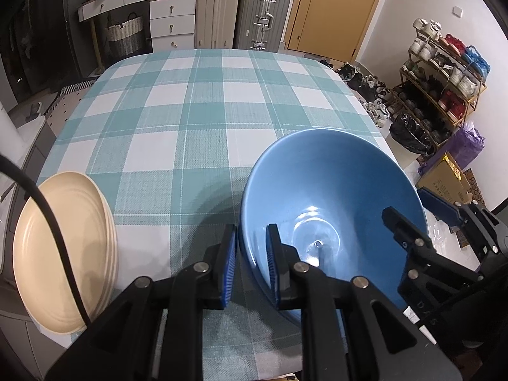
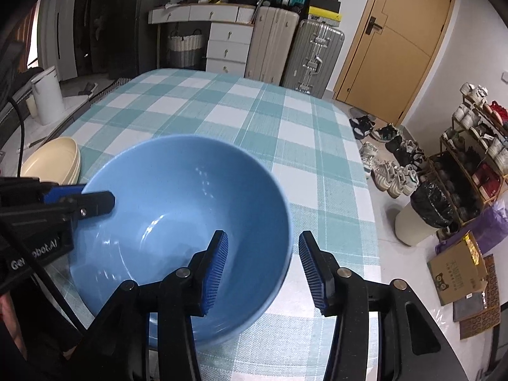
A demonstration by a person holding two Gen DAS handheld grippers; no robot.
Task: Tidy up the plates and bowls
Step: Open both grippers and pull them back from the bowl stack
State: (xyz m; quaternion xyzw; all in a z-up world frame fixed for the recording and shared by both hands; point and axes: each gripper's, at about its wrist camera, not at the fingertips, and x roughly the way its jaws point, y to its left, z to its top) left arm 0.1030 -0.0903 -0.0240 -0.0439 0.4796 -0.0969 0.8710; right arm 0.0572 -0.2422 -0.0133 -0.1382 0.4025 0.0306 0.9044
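The blue bowl [image 1: 330, 209] sits at the near right part of the table [image 1: 203, 101], which carries a teal-and-white checked cloth; whether its base rests fully on the cloth cannot be told, as it appears tilted in both views. The left gripper [image 1: 252, 263] straddles the bowl's rim at roughly 8 o'clock, one blue-padded finger inside the wall and one outside; the jaws are drawn close on the rim and appear to clamp it. The right gripper [image 2: 263, 266] is set at the opposite rim, at about 5 o'clock in its own view: the inner finger lies inside the bowl, the outer finger stands clear of the outer wall, and the jaws are spread with a visible gap, not pinching. In the left wrist view the right gripper [image 1: 422, 219] shows at 3 o'clock, across the bowl. A stack of cream plates [image 1: 63, 254] rests at the near left edge of the table, at 9 o'clock from the bowl and well apart from it. Beyond the table stand suitcases [image 1: 241, 12], a white drawer unit [image 1: 171, 22] and a shoe rack [image 1: 444, 76].
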